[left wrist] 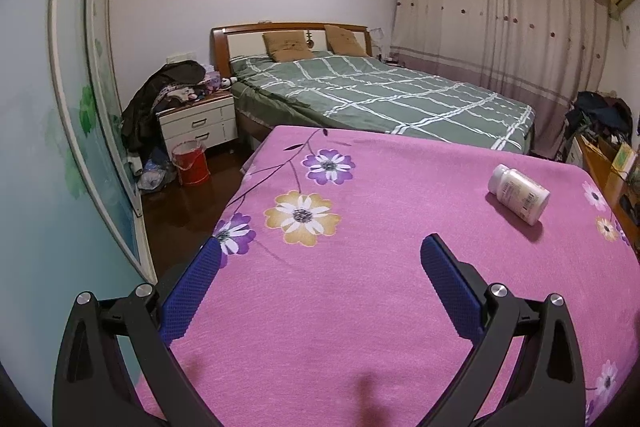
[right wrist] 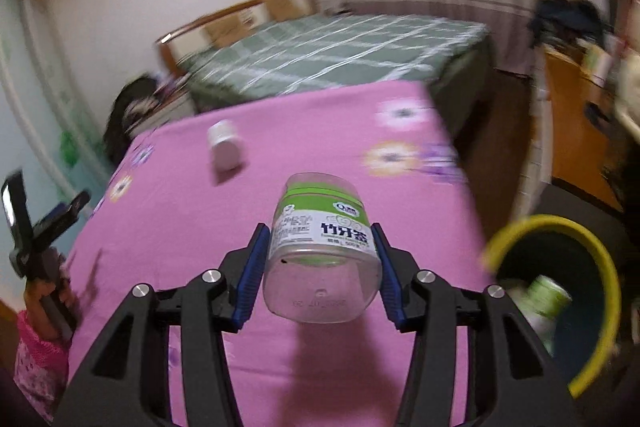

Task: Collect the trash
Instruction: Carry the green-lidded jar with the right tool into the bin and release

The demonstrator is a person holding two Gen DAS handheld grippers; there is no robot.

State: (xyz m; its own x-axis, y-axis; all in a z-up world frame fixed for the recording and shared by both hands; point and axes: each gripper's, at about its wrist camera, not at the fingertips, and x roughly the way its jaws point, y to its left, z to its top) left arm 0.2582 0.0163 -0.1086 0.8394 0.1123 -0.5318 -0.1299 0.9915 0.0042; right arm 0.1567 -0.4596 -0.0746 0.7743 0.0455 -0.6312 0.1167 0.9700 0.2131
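Two containers are showing for me right now. The clear jar [right wrist: 320, 251] with the green label is sitting between the blue pads of my right gripper [right wrist: 320, 259], clamped on both sides, base toward the camera, lifted above the pink flowered cloth [right wrist: 280, 367]. The white bottle [left wrist: 519, 193] is lying on its side on that cloth, at about two o'clock in the left wrist view and at eleven o'clock from the jar in the right wrist view, well apart from both grippers. My left gripper [left wrist: 322, 251] is hanging over the near part of the cloth with its jaws spread wide and nothing between them. At four o'clock from the jar, beside the cloth's edge, a dark bin [right wrist: 592, 287] with a yellow rim is standing with a green and white bottle [right wrist: 548, 303] lying inside. Beyond the cloth a bed [left wrist: 380, 91] with a green checked cover is filling the twelve o'clock stretch, and a red bucket [left wrist: 190, 163] is standing on the floor at ten o'clock.
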